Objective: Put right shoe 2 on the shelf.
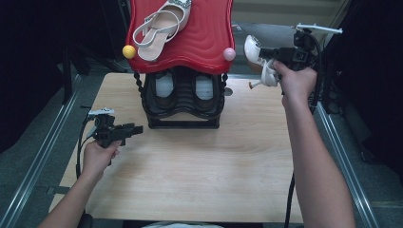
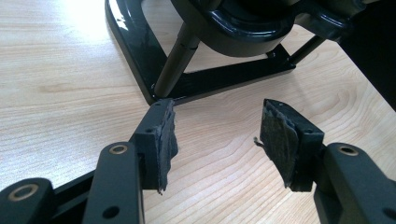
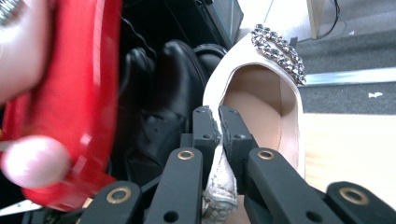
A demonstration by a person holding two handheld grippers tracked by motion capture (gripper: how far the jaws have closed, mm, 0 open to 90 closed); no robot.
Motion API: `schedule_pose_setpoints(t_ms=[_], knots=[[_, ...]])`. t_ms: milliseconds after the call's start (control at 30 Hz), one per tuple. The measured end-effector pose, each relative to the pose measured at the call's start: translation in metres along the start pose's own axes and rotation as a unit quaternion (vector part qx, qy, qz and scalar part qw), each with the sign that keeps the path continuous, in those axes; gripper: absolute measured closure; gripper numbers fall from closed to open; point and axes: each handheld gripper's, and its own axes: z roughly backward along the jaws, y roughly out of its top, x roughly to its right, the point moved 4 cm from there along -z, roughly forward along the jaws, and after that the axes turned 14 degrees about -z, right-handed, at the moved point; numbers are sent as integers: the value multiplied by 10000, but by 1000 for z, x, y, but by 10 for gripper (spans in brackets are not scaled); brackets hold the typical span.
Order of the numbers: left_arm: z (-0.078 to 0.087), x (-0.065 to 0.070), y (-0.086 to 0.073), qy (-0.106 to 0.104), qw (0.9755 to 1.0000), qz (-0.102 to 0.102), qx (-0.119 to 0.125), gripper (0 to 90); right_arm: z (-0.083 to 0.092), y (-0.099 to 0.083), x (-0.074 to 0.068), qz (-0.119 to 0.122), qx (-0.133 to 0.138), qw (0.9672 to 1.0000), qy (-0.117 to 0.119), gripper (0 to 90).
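White shoe [image 1: 259, 59] hangs at 2 o'clock of red rack [image 1: 199, 33], pinched at side edge by right gripper [image 3: 219, 126] (light, stiff sole, floppy straps). Left gripper [image 2: 217, 135] open over worktop [image 1: 199, 166], w/ nothing in it.

lab-like room, bare wooden table [image 1: 199, 166], floor rails [image 1: 38, 161]
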Motion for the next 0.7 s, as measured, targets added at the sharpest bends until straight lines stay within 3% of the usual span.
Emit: schedule_pose_setpoints(t_ms=[367,567,700], knots=[[-3,2,-1,-43,10000,-32,-53,452,18,37,-53,159,216,9995,170,881],[-2,2,-1,-56,10000,-31,-56,453,25,56,-92,495,343,9982,37,880],[-3,2,-1,-62,10000,-29,-53,452,25,65,-117,595,410,9973,148,881]])
